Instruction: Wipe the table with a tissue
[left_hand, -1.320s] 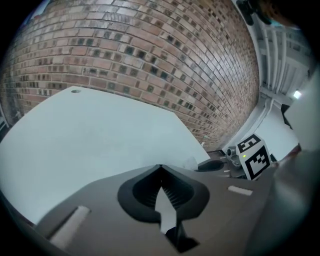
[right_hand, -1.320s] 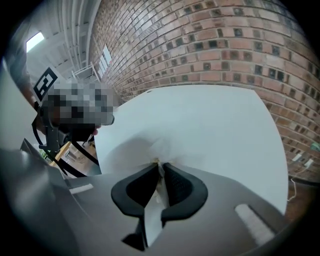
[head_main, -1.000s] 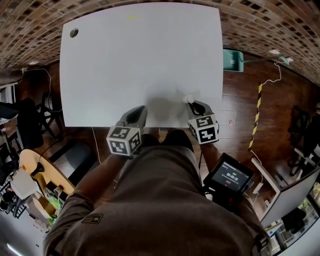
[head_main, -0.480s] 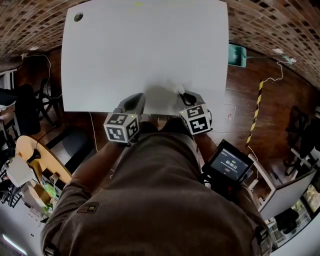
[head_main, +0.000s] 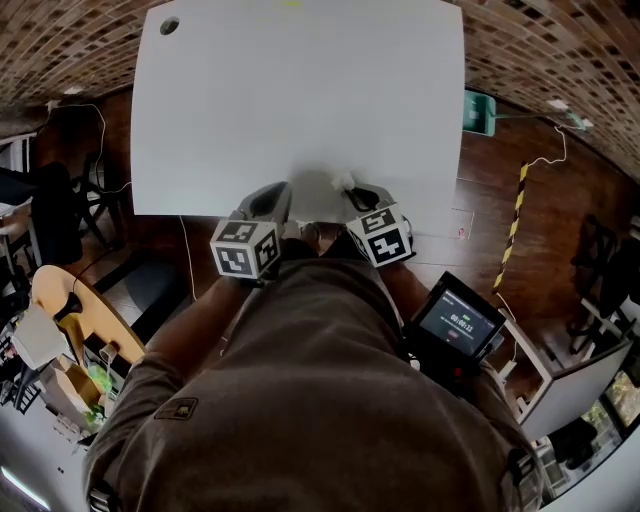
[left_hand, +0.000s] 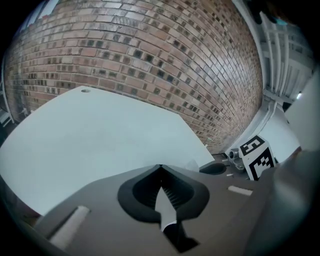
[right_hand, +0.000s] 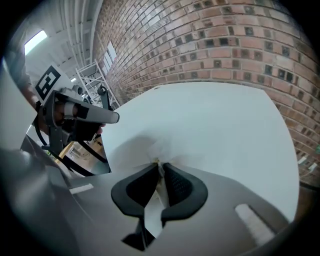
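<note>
Right gripper (right_hand: 160, 165) pinching the tissue (head_main: 345, 181) at the near edge of the table (head_main: 300, 100).
We see the tissue lying against the white tabletop; the left gripper (left_hand: 160, 169) hovers just beside the right one, its jaws pressed together on nothing.

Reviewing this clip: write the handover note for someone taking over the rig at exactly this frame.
Left gripper: shut, empty, at the table's near edge.
Right gripper: shut on the tissue, which meets the table close to the near edge, beside the left gripper.
Done: tissue gripped and down on the surface.
Left: no stain or wiped track shows, so coverage can't be judged; probably sweep the rest of the top.
</note>
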